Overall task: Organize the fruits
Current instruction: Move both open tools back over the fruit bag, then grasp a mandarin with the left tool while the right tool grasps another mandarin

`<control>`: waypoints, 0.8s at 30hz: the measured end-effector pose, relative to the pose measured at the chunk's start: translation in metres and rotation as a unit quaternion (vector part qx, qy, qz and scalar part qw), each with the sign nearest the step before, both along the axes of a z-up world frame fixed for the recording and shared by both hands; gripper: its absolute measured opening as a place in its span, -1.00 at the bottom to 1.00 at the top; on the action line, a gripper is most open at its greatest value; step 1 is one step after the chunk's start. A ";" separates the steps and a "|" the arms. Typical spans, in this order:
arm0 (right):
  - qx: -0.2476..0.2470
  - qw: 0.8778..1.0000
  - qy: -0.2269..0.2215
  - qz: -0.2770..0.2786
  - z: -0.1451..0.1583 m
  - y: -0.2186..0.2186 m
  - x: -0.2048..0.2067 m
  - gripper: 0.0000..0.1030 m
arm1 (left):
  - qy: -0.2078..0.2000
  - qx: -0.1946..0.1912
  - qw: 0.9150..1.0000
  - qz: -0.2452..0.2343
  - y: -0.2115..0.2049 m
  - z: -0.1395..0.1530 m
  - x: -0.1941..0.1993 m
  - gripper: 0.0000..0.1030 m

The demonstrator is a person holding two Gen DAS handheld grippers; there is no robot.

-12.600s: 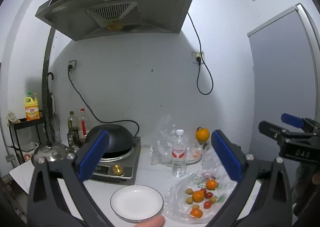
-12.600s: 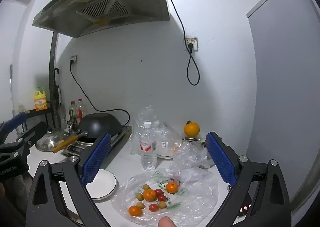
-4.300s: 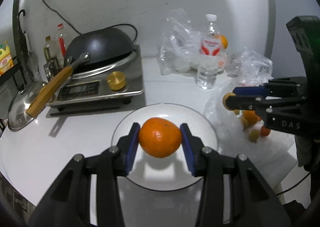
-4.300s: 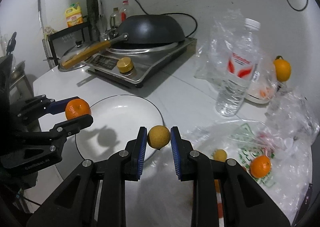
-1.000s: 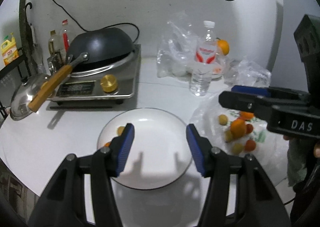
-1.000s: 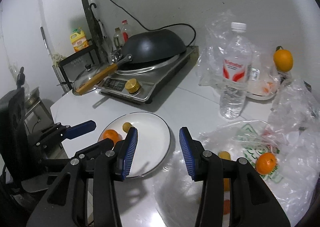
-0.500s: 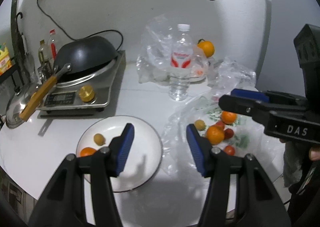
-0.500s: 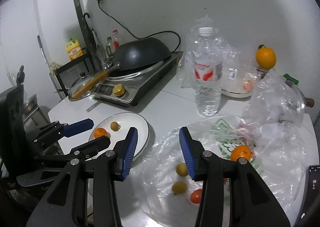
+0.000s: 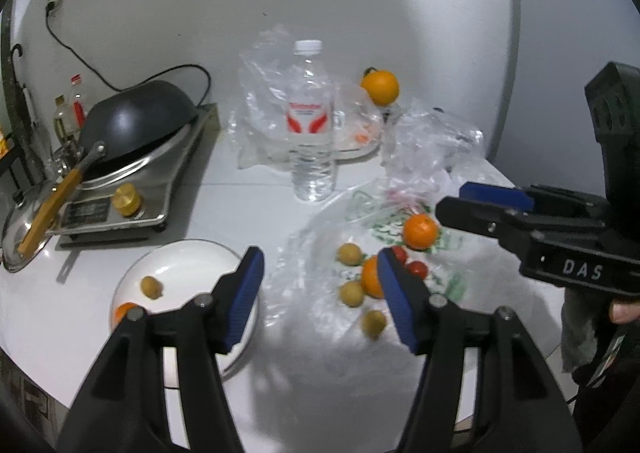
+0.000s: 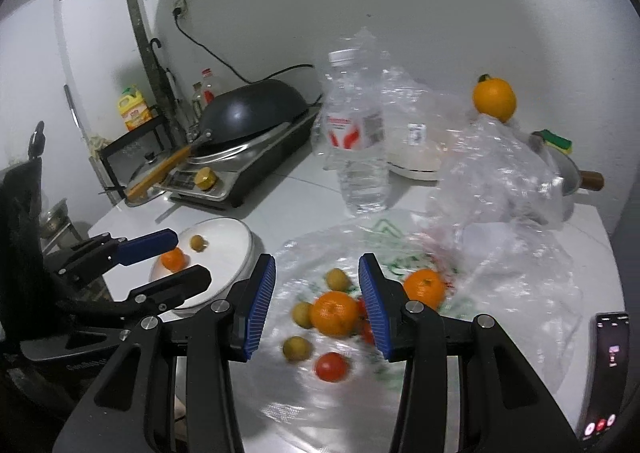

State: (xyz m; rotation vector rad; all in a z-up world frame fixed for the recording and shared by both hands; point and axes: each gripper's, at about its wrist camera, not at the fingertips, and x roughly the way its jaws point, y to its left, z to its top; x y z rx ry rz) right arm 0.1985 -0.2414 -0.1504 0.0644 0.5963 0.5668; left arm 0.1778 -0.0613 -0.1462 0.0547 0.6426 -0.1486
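Observation:
A white plate [image 9: 188, 265] holds an orange [image 9: 123, 311] and a small yellow-brown fruit [image 9: 151, 287]. To its right, a flat clear plastic bag [image 9: 304, 317] carries two oranges [image 9: 420, 231], several small yellow fruits [image 9: 349, 254] and cherry tomatoes [image 9: 417, 268]. My left gripper [image 9: 320, 281] hovers between plate and bag, jaws opening with nothing held. My right gripper [image 10: 316, 293] stands open above the bag, over an orange [image 10: 335, 312] that lies below it, with a tomato [image 10: 330, 366] nearer. Each gripper shows in the other's view: right gripper [image 9: 450, 199], left gripper [image 10: 192, 257].
A water bottle [image 9: 312, 133] stands behind the bag, with crumpled plastic [image 10: 500, 173] and a lone orange [image 10: 494, 98] at the back. A wok on an induction cooker [image 9: 132, 125] and a pot lid [image 9: 24, 221] lie to the left. A phone [image 10: 604, 373] rests at the table's right edge.
Both grippers have swung right, from over the plate to the plastic bag with its fruit. The left jaws have widened a little. The right jaws keep the same gap.

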 end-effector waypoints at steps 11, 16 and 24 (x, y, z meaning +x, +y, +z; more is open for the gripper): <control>0.007 1.000 0.005 -0.028 -0.017 -0.041 0.003 -0.11 | 0.020 0.044 0.998 -0.046 -0.053 -0.014 0.019 0.18; -0.001 1.000 0.013 -0.027 -0.026 -0.049 0.010 -0.11 | 0.044 0.061 0.996 -0.055 -0.066 -0.028 0.031 0.18; 0.003 0.999 0.021 -0.028 -0.034 -0.062 0.020 -0.11 | 0.070 0.076 0.993 -0.060 -0.077 -0.044 0.048 0.18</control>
